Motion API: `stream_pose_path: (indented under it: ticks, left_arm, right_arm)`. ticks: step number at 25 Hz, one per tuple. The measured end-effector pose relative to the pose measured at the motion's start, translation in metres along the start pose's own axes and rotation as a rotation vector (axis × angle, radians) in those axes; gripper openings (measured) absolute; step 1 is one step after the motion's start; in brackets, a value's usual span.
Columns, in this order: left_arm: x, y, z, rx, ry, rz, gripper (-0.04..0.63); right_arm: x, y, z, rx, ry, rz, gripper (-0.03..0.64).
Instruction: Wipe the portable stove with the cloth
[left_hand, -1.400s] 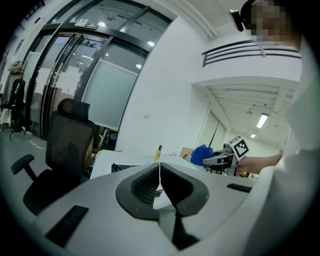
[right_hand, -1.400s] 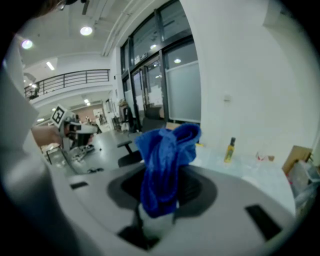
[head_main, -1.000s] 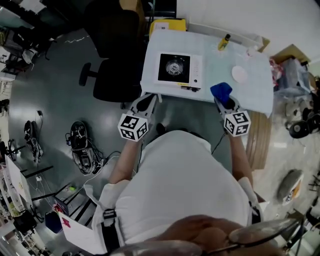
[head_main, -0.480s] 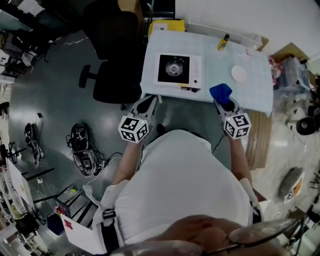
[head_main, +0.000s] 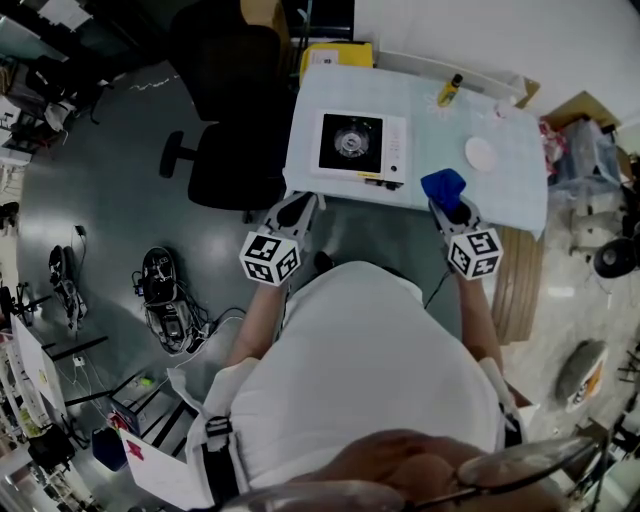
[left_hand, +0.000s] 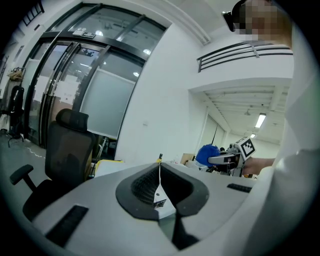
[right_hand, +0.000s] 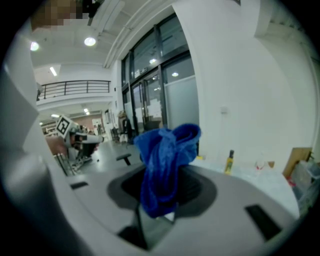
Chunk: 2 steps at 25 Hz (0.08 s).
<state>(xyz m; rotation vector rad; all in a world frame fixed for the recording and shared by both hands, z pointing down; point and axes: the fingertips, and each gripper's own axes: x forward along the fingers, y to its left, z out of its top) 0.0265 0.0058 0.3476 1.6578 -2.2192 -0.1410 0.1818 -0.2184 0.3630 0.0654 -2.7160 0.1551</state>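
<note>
Oddly, neither gripper view showed the portable stove (head_main: 362, 142); only the head view caught it, lying flat on the table (head_main: 440, 140), toward the left side. Both forearms reached forward, stopping just short of the table's near edge. The left gripper (head_main: 296, 207) had its jaws pressed together on nothing. The right gripper (head_main: 452, 207) pinched the bunched blue cloth (head_main: 442, 184) over the near edge, right of the stove and apart from it. A bottle (head_main: 448, 88) at the far edge read as upright only in the right gripper view.
</note>
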Motion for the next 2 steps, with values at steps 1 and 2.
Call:
stream_pose_path:
  ticks: [1,2]
  left_arm:
    - [0.0002,0.0007,0.0009,-0.001,-0.001,0.000,0.037]
    - [0.0004,0.0013,0.0018,-0.001,-0.002,0.000,0.037]
  right_arm:
    - [0.0009,0.0000,0.0007,0.001,0.000,0.000,0.144]
    - [0.0018,0.0001,0.0013,0.001,0.000,0.001,0.144]
